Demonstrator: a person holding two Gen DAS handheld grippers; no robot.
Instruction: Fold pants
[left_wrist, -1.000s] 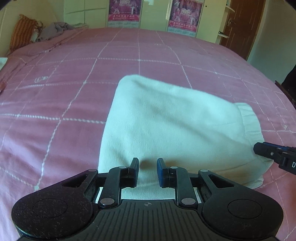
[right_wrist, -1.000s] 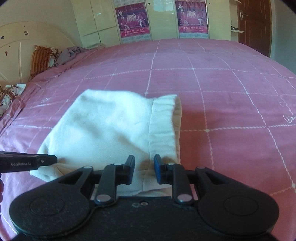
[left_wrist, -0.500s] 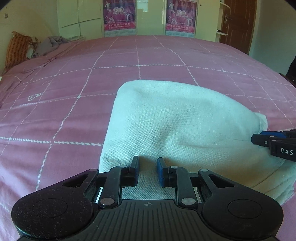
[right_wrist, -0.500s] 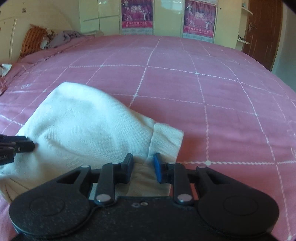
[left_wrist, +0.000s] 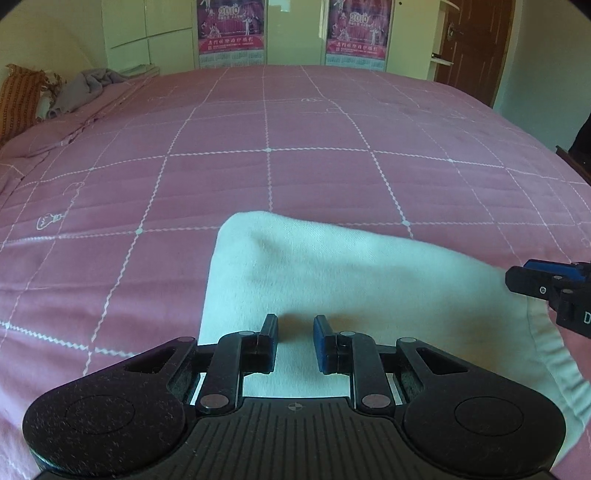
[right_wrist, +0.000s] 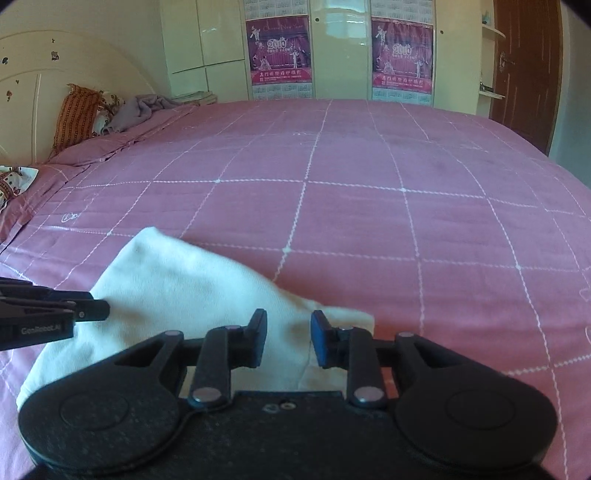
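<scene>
A wide bed under a pink checked cover carries the white pants, bunched at its near edge. 2 posters hang on the far cupboards. The left hand-held gripper and right hand-held gripper each stand narrowly parted with the pants' cloth between the fingers; whether they pinch it I cannot tell.
</scene>
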